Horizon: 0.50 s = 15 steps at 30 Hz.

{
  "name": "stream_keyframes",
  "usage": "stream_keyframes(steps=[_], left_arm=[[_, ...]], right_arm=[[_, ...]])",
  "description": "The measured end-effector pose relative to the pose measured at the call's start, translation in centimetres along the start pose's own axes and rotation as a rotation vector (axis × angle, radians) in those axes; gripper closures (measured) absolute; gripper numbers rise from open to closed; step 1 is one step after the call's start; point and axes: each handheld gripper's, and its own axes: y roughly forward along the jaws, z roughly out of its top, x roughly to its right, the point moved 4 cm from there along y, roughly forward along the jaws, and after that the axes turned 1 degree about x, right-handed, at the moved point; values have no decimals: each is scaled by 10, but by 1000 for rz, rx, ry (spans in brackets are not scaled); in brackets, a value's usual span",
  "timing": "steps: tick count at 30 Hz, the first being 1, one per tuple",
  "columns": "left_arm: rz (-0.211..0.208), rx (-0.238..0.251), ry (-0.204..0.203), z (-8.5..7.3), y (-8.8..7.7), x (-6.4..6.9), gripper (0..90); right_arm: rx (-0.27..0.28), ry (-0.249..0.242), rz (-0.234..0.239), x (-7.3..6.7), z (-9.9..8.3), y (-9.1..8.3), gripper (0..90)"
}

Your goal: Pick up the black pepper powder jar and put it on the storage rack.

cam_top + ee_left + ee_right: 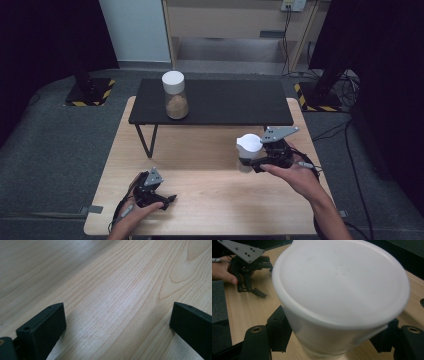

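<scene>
left tool [167, 200] sits low at the near-left of the light wood table [210, 200], held by the left hand [132, 217]. in the left gripper view its two black jaws are spread wide with bare wood grain between them, so released, gripping nothing.

further back, a black low shelf on thin legs [225, 102] stands on the far part of the table. on its left part stands an upright clear jar with a white lid [174, 95], brown contents in the lower part.

right side: right tool [250, 164] is held by the right hand [295, 175], grey three-cornered plate on top. it's clenched on a white-lidded jar [248, 150] near the table's right edge, just in front of the shelf. in the right gripper view the white lid [342, 282] is close to the camera and tilted toward it, jaws pressing the jar body from both sides below the lid. can't tell if the jar base is touching the table.
</scene>
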Motion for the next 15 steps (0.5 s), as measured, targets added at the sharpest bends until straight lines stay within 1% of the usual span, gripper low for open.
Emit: stream_keyframes(steps=[15], left_arm=[[0, 0, 0, 0, 0, 0, 0]], right_arm=[[1, -13, 2, 3, 14, -5, 315]])
